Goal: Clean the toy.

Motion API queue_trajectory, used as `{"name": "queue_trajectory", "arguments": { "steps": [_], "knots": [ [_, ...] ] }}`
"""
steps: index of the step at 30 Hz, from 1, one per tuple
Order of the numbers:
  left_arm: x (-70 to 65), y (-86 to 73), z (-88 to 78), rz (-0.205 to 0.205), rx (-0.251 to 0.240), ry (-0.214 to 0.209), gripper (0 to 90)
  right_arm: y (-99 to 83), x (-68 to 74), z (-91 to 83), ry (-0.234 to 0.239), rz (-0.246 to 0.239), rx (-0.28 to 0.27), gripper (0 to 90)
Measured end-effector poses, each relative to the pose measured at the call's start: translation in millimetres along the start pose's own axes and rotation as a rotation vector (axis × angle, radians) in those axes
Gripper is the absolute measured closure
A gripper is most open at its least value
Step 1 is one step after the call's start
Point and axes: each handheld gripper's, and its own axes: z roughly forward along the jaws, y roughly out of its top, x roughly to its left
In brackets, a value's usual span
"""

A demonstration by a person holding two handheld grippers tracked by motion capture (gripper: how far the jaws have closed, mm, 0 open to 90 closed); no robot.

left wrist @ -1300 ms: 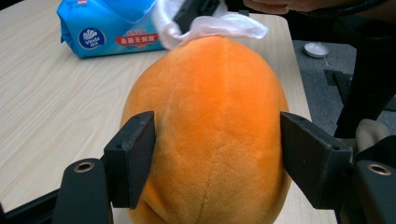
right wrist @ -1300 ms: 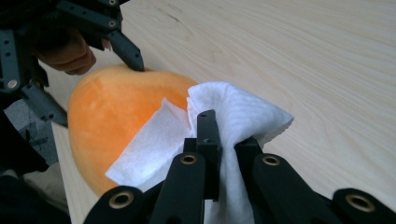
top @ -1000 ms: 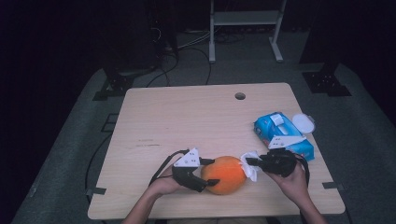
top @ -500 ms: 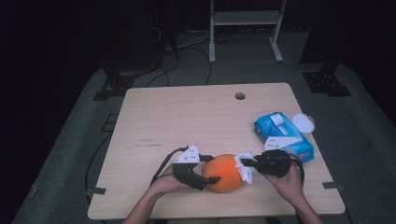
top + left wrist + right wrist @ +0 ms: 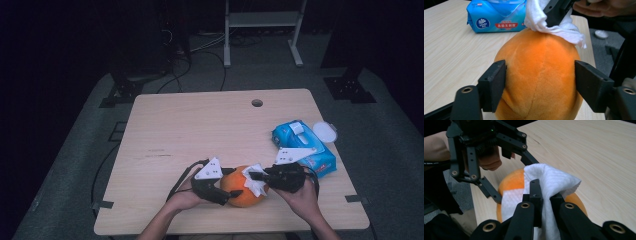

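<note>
I hold the soft orange plush ball (image 5: 242, 187) near the table's (image 5: 200, 125) six o'clock edge, left tool (image 5: 235, 191) clamped around it after loosening and tightening, right tool (image 5: 251, 176) clamped on the white wipe (image 5: 256, 181); hard rubbing might roll it loose.

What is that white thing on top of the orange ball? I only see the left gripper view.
Observer: It's a white wipe. The right claw is shut on it and holds it against the orange plush ball.
Operator: Is the ball close to the table's edge?
Observer: Yes. It sits near the front edge of the table, right by the person's hands.
</note>
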Motion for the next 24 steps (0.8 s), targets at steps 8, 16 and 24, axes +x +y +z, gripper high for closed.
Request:
{"name": "queue_trajectory", "arguments": {
  "steps": [8,16,24],
  "knots": [
    [1.0,-0.7,1.7,0.002,-0.015,-0.011,26.2,-11.4,-20.3,-5.1,-0.022,0.078,0.002,85.3],
    [-11.8,8.4,9.1,0.034,-0.010,0.025,28.2,4.8,6.4,1.9,0.023,0.004,-0.015,85.4],
    [7.8,-9.4,11.5,-0.051,-0.046,-0.025,9.7,-6.2,-15.2,-6.9,0.001,0.068,-0.018,85.1]
  ]
}}
